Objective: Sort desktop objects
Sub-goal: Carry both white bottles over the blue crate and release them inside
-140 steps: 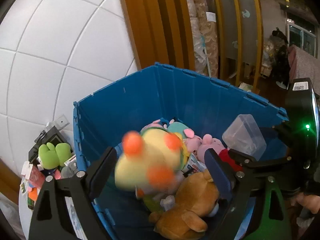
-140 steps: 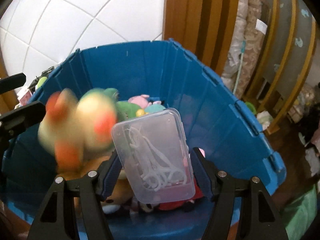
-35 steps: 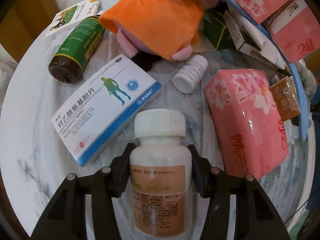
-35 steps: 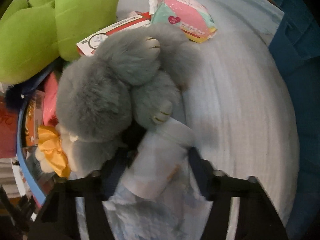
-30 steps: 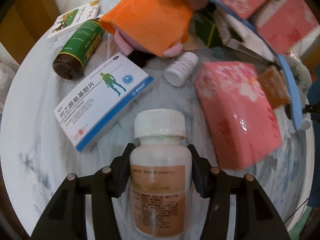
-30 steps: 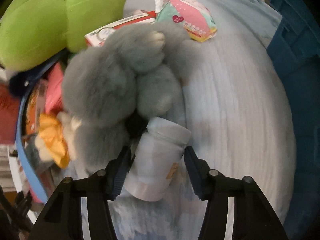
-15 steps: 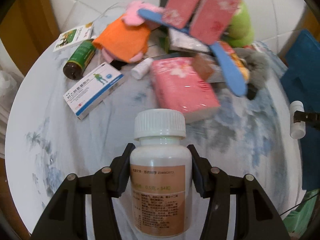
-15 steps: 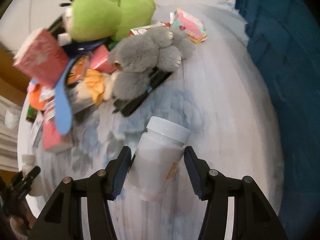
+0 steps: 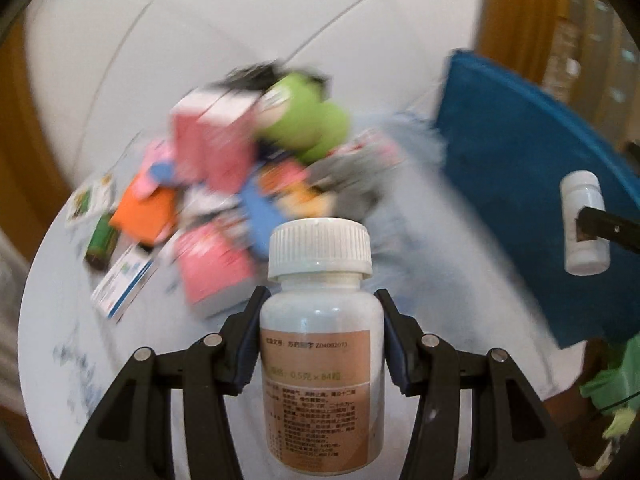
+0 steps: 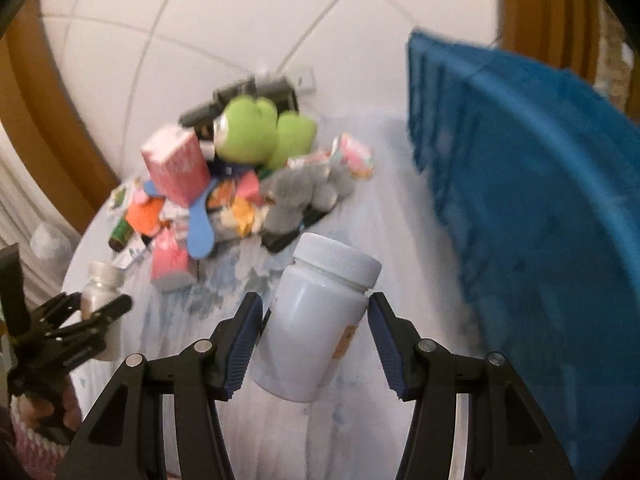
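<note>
Bottles fill both sets of jaws: the left gripper is clamped on an upright white pill bottle with a tan label, and the right gripper pinches a plain white bottle that leans in its grip, cap tipped to the right; a second ago both bottles sat low among the clutter, the right one against the grey plush, and now both are lifted well clear of the tabletop; the pick looks done, and my reading is that the carry toward the blue crate is under way, the crate standing to the right of both hands; the heap left behind is blurred in the left view, yet the green frog plush, pink tissue packs, a blue paddle and a dark green bottle can be made out, so plenty remains to sort; the round marbled table stands against a white tiled wall with wooden trim at the sides.
</note>
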`<state>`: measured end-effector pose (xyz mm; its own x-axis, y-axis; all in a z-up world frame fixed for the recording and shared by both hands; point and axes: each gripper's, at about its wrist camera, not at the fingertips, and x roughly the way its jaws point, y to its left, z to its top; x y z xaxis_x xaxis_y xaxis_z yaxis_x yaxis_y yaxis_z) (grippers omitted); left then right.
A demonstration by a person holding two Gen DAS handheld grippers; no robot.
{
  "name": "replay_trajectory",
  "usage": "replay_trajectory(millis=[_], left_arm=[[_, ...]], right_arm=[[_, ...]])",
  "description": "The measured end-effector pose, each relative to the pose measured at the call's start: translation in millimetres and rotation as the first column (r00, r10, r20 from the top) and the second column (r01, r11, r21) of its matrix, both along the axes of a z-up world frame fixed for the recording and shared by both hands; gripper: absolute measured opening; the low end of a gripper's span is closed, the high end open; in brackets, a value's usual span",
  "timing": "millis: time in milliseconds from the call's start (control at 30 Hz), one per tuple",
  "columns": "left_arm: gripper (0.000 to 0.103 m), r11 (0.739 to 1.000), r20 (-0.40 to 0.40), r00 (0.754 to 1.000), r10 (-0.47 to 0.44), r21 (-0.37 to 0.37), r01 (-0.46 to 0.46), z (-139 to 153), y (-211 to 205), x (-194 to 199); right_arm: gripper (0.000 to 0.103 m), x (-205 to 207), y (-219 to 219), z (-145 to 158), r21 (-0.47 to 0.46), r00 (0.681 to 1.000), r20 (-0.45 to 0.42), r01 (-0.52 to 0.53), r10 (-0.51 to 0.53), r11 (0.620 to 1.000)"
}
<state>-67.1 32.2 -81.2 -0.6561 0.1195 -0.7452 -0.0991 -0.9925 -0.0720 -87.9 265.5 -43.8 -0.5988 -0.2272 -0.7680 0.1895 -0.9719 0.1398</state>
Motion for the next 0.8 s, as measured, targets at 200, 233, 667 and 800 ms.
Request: replay_trajectory(millis=[200, 233, 667, 800], left_arm=[[0.052, 0.987, -0.121, 0.98, -0.159, 0.018, 0.162, 50.2, 89.5, 0.7], [0.052, 0.983, -0.143, 0.973, -0.181, 0.018, 0.185, 58.0, 104.0, 1.8], [0.052, 0.926, -0.327, 0.879, -0.347, 0.029, 0.376, 145.6, 281.0, 1.5], [0.052, 0.912, -0.328, 0.863, -0.384, 0.012, 0.41, 159.1, 338.4, -3.9]], right_arm=[[0.054, 41.2, 51.1, 53.3, 0.006, 0.989, -0.14, 0.055, -0.053, 0.998], [0.054, 47.6, 61.7, 62.6, 0.011, 0.984, -0.163, 0.068, -0.065, 0.998], [0.054, 88.1, 218.7, 133.3, 0.041, 0.92, -0.322, 0.248, -0.222, 0.968], [0.054, 81.3, 268.0, 126.3, 0.048, 0.919, -0.301, 0.282, -0.256, 0.958]])
